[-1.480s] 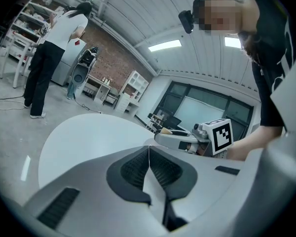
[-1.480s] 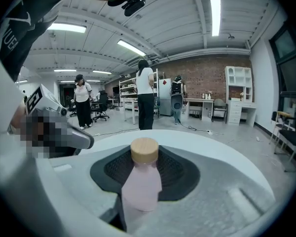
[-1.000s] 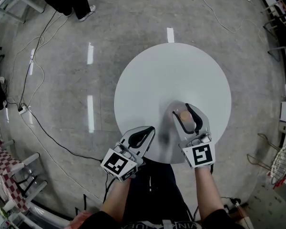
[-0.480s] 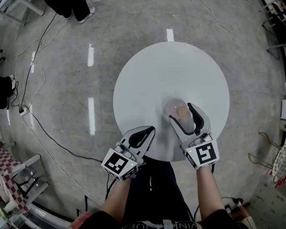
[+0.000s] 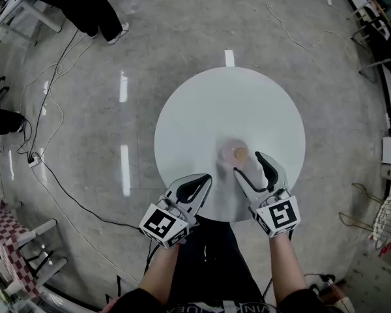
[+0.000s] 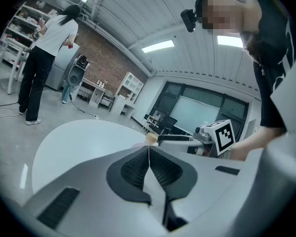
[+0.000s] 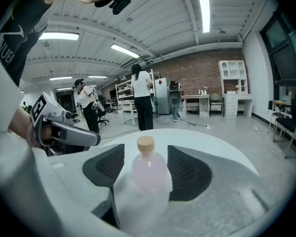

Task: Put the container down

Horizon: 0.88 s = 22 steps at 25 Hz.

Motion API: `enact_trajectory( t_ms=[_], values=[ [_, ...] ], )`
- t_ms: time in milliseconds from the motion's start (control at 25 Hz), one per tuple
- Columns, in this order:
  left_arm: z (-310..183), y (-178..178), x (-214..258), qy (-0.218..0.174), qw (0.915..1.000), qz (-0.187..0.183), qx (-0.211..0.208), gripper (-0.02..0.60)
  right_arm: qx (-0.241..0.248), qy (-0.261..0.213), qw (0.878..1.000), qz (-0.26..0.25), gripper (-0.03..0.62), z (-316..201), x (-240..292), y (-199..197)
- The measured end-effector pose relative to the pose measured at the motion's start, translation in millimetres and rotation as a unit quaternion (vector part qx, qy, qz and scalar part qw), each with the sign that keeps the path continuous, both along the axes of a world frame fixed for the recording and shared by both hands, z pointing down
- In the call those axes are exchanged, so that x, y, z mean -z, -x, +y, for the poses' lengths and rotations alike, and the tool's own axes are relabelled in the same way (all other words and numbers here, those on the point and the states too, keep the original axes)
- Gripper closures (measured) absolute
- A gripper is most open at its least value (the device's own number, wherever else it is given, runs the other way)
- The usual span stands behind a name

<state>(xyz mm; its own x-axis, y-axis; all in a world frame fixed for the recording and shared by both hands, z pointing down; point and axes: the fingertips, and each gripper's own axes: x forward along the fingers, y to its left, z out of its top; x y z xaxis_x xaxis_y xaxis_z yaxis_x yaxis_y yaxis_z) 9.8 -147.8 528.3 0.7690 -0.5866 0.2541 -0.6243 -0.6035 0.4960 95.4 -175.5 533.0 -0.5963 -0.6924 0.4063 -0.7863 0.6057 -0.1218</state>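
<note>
A small pink bottle with a tan cap stands upright on the round white table. My right gripper is open just behind it; its jaws have just been opening. In the right gripper view the bottle stands free between the two dark pads, with a gap on each side. My left gripper rests shut and empty at the table's near edge. In the left gripper view its jaws meet in a thin line, and the bottle's cap shows just beyond them.
A person stands on the grey floor beyond the table at the upper left. Cables trail across the floor at the left. A wire rack and furniture stand at the right edge. Shelves and desks line the far brick wall.
The right gripper's jaws have opened off the bottle and the gripper has drawn back toward the table's near edge. The bottle stays standing on the table. The left gripper has kept still.
</note>
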Motion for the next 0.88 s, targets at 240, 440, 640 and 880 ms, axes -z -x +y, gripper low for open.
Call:
enact_trajectory(
  t_ms=[240,440,640,880],
  values=[
    [-1.5,-5.1,11.0,-0.011,0.9999,0.001,-0.007,0.568,-0.012,-0.011,1.000,0.014,0.401,3.5,15.1,-7.5],
    [-9.3,-10.4,25.3,-0.025,0.9997,-0.003,-0.009,0.568,-0.028,-0.016,0.999,0.011,0.486,4.0,26.3,-16.3],
    [-10.4,-11.0,35.0,-0.037,0.9992,-0.006,-0.011,0.568,-0.034,-0.022,0.999,0.010,0.546,4.5,41.0,-17.3],
    [-10.5,-9.2,49.5,-0.050,0.9986,-0.012,-0.009,0.568,-0.041,-0.033,0.999,-0.002,0.571,6.4,59.9,-21.1]
  ],
)
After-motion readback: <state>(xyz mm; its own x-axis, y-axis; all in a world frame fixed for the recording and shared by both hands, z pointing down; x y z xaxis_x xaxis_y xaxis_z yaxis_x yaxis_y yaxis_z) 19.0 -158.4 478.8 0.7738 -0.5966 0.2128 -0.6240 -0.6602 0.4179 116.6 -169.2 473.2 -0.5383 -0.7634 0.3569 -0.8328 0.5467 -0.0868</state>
